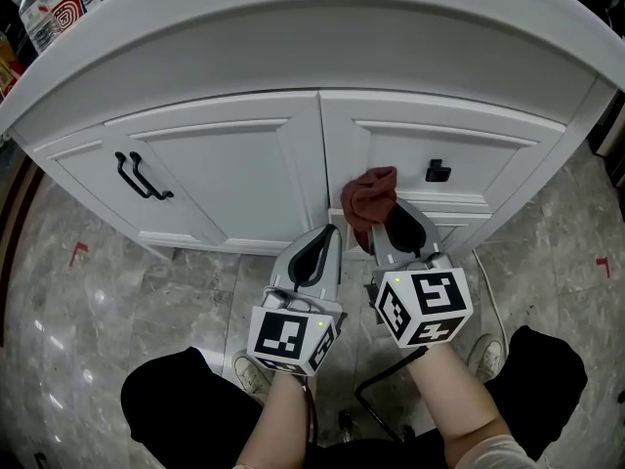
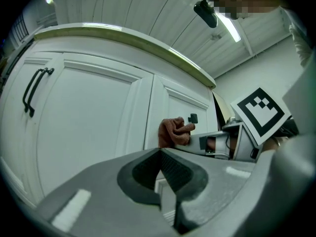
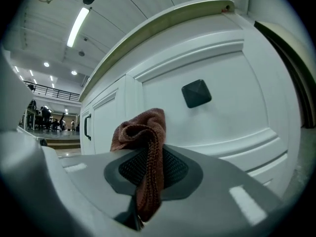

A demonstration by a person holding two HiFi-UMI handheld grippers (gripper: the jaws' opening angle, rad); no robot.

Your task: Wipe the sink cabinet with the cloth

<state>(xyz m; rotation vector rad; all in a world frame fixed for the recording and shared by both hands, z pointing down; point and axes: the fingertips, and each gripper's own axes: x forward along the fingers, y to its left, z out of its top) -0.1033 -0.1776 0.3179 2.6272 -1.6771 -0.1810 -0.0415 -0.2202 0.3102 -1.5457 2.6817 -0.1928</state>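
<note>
Left gripper point(image 1: 325, 234) and right gripper point(image 1: 389, 218): matching pale grey moulded shells, each tapering into two jaws lined with black ribbed pads point(image 3: 170, 169). The shells carry white rectangular marks in the gripper views, and each ends at the rear in a white cube point(image 1: 293, 338) printed with black square markers and set with a small green light. Person: black trousers point(image 1: 176, 399), light-coloured shoes point(image 1: 252, 374), bare forearms, a pale sleeve edge point(image 1: 493, 451) at the right arm, and a thin black cable point(image 1: 379, 387) looping below the right gripper's cube.
</note>
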